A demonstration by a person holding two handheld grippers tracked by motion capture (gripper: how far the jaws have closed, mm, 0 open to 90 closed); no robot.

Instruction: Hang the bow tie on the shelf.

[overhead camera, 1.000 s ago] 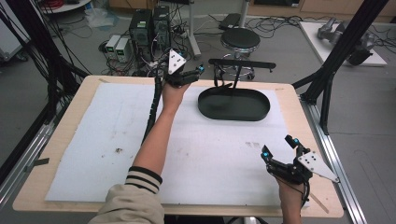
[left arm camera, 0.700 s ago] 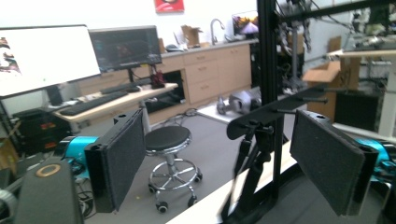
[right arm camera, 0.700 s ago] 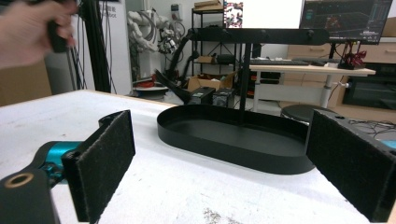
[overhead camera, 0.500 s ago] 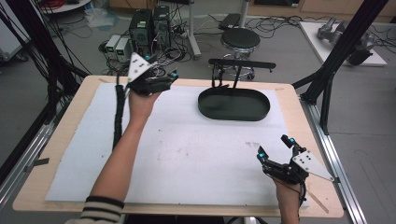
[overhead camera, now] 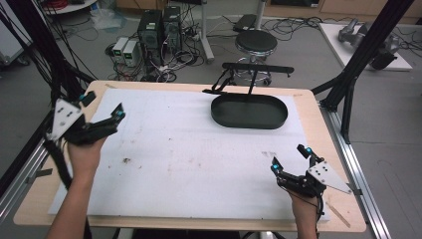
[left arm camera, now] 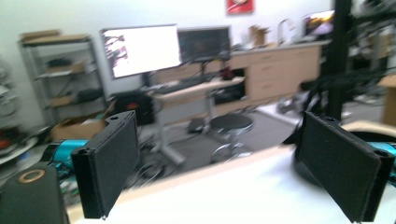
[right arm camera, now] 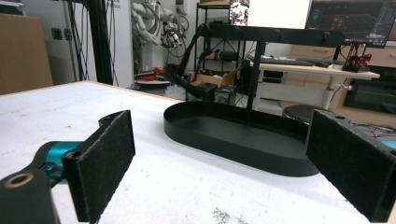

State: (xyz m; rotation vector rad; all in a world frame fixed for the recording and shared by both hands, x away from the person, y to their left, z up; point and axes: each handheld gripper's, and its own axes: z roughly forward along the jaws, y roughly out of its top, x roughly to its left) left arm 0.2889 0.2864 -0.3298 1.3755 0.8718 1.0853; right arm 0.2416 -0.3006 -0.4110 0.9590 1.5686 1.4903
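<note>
Black oval tray (overhead camera: 249, 111) near worktop (overhead camera: 199, 214) far edge: probably light, rigid, slick; best pinched at rim. Left hand-held gripper (overhead camera: 102, 110) just opened, empty; right hand-held gripper (overhead camera: 291, 157) released, empty.

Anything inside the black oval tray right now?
The black oval tray looks empty: bare floor and a thin upright post rising from it. Its near wall hides the nearest strip of floor.

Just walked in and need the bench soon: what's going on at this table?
A person holds a gripper in each hand over a white-covered table. The left gripper is at the table's left edge, its jaws just opened, with nothing between them. The right gripper sits open and empty near the front right corner. A black oval tray with a rack above it stands untouched at the back.
</note>
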